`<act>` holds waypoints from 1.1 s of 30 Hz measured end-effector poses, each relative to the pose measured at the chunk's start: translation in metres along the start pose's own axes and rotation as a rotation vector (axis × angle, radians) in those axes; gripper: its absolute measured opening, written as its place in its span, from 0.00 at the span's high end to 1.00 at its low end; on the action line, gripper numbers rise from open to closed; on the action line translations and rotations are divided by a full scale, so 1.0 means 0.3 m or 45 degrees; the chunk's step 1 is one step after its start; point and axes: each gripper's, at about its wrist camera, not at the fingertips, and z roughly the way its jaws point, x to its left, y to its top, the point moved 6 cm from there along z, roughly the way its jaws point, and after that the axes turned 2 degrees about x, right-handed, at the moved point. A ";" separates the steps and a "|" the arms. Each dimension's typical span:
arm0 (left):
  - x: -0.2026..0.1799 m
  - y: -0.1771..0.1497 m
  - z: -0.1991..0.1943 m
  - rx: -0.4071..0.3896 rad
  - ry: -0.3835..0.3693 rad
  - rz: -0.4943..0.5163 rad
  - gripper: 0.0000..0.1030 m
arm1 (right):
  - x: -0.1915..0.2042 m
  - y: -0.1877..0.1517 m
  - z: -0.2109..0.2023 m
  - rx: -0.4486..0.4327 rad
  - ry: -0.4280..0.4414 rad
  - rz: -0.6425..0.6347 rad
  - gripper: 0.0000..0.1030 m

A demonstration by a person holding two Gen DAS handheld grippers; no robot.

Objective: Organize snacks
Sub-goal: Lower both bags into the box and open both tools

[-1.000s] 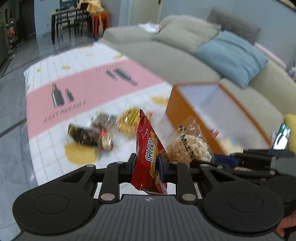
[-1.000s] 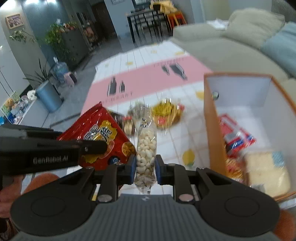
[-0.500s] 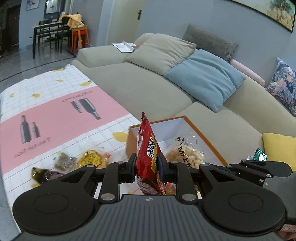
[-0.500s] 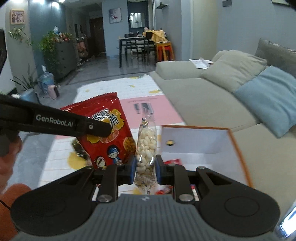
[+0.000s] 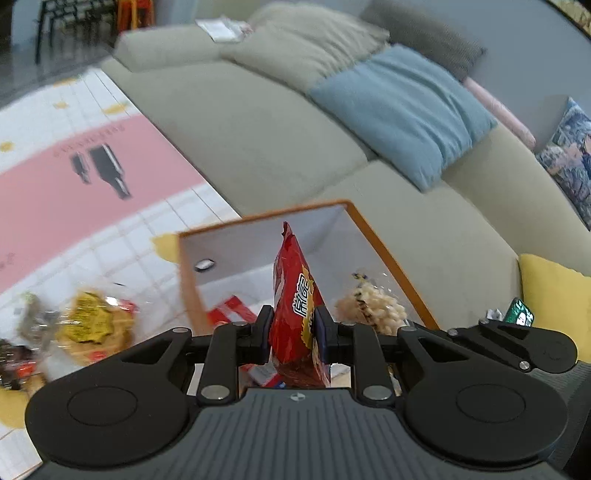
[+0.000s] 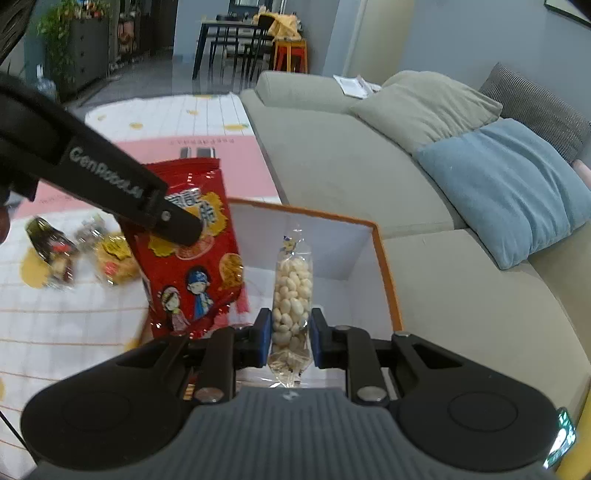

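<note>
Two snacks hang above my orange-rimmed box [image 5: 388, 254], ready for dropping: left gripper [image 5: 291, 330] clenched on the red chip bag [image 5: 295, 310], right gripper [image 6: 286, 338] clamping the clear puff packet [image 6: 291, 291].

Left tool [image 5: 292, 328] and right tool [image 6: 286, 338] both clamped.

A long beige sofa [image 6: 332, 155] runs along a grey wall [image 6: 461, 33], carrying a blue cushion [image 6: 506, 188] and a beige cushion [image 6: 424, 107]. A pink-and-white checked mat [image 5: 66, 192] covers the floor – beyond it, a dark dining table [image 6: 229, 40] and an orange stool [image 6: 290, 55].
</note>
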 end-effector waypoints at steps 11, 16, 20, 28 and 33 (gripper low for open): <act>0.004 0.019 0.238 0.215 -0.097 -0.032 0.76 | -0.035 -0.049 0.159 0.105 -0.098 -0.173 0.81; 0.018 0.004 0.297 0.277 -0.091 -0.024 0.76 | -0.012 -0.066 0.189 0.131 -0.111 -0.219 0.81; 0.009 -0.003 0.304 0.279 -0.028 0.038 0.76 | 0.016 -0.071 0.222 0.143 -0.101 -0.258 0.81; -0.027 -0.018 0.302 0.257 0.156 0.260 0.62 | 0.049 -0.072 0.254 0.181 -0.006 -0.262 0.79; -0.039 -0.014 0.278 0.225 0.180 0.326 0.45 | 0.042 -0.072 0.251 0.206 0.065 -0.193 0.77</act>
